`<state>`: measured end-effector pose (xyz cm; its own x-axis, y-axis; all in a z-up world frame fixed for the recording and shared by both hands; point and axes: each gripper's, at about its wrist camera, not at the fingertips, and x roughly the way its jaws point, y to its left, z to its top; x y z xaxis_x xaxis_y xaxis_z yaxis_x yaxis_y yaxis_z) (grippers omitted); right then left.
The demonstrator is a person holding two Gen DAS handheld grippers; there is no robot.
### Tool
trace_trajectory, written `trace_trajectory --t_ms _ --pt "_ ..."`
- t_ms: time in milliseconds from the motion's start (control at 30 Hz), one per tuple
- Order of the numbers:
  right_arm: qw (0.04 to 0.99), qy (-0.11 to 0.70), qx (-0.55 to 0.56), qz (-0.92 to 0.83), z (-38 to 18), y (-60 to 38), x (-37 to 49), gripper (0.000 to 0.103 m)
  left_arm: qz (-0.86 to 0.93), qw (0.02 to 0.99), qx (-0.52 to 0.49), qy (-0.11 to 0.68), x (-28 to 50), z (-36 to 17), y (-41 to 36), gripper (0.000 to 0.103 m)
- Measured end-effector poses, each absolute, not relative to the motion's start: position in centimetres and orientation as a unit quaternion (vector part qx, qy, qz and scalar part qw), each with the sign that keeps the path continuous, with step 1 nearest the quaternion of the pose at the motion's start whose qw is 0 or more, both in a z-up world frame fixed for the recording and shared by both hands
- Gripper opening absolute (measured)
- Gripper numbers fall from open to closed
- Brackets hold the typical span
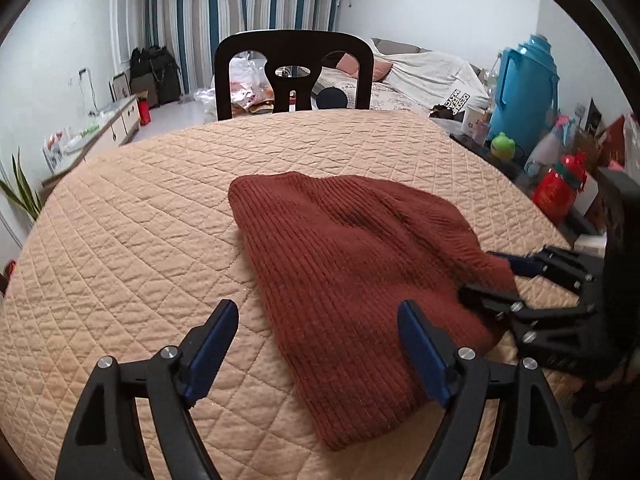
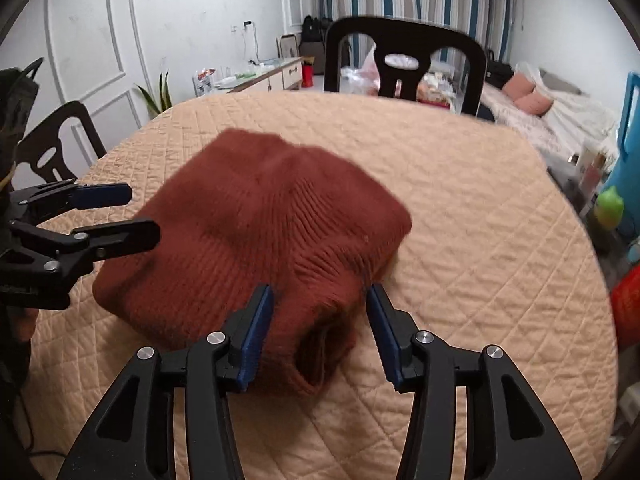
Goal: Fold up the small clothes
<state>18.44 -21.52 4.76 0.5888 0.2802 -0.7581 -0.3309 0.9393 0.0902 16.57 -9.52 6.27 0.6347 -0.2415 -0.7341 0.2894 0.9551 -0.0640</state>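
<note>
while both grippers hang over the quilted table cover (image 1: 120,220), the rust knit hat (image 1: 340,280) lies flat on it, just ahead of the tools. the left gripper (image 1: 316,344) stands wide apart and holds nothing; its right-hand pad rests over the hat's near edge, its left-hand pad over bare quilt. the right gripper (image 2: 320,328) is also parted, with the hat's open cuff lying between its pads, but the pads do not seem to press the knit, so nothing is gripped. a fold ridge runs across the hat ahead of the right gripper.

the risk, as i judge it: the soft, thick knit may spring back open once left alone, since nothing pins it. if either tool closes now, a pad could snag the fuzzy ribbing or pinch the quilt beneath and drag the hat askew.
</note>
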Motion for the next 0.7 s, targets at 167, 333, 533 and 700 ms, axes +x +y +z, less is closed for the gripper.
trace_trajectory --t_ms 167,333,533,700 --pt "0.887 0.426 0.009 0.178 5.3 -23.0 18.2 0.054 -0.145 0.908 0.047 0.39 16.0 6.3 -9.4 0.084" --pt "0.887 0.421 0.038 0.186 6.2 -23.5 18.2 0.054 -0.144 0.913 0.058 0.378 15.8 6.3 -9.4 0.088" --pt "0.882 0.43 0.087 0.175 5.8 -24.7 19.4 0.074 -0.148 0.91 0.043 0.384 16.3 6.1 -9.3 0.093" --pt "0.874 0.442 0.101 0.176 5.0 -24.9 19.8 0.074 -0.151 0.91 0.044 0.384 16.3 6.2 -9.5 0.094"
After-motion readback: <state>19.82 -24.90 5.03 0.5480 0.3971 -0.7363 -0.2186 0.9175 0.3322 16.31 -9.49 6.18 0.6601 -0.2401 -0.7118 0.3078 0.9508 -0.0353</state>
